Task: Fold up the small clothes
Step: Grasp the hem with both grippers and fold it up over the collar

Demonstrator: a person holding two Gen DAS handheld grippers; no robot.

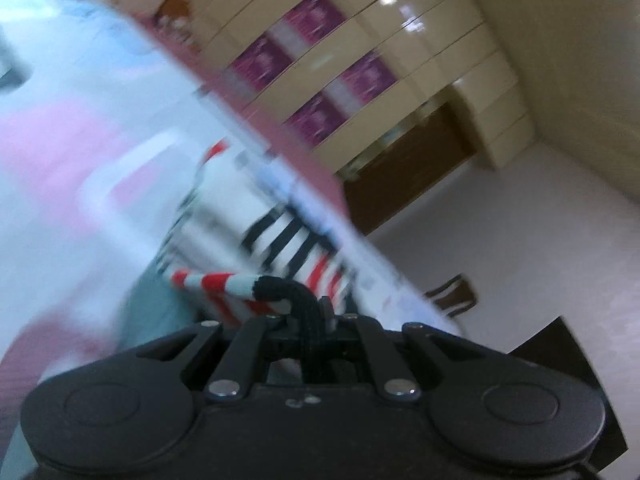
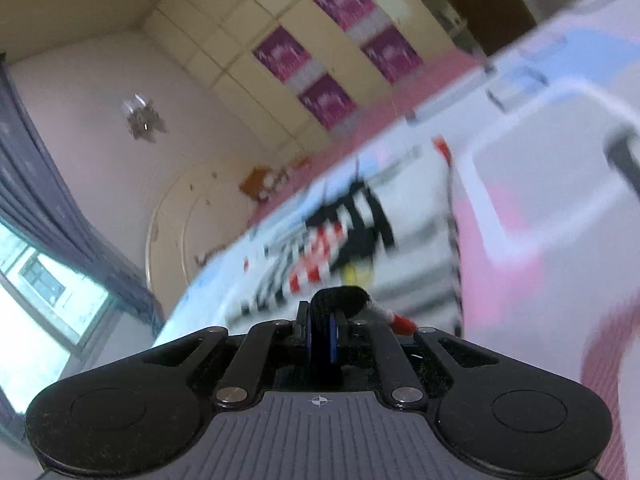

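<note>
Cream wardrobe (image 1: 400, 60) standing along far wall, purple panels (image 1: 316, 12) showing on its doors. Ceiling light reflecting on glossy door at 1 o'clock in left view. Dark wooden door (image 1: 404, 168) sitting beside wardrobe. Dark chair (image 1: 454, 294) standing on pale floor at 4 o'clock. Right view: blue-grey curtain (image 2: 52, 200) hanging at 9 o'clock beside bright window (image 2: 44, 292). Chandelier (image 2: 140, 118) hanging at 10 o'clock. Bed cover (image 2: 540, 220) with pink and white patches blurring at 3 o'clock.

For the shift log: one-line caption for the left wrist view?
Left tool shut on the black hem of a red-and-white striped garment, above the blurred patterned bedspread.
</note>
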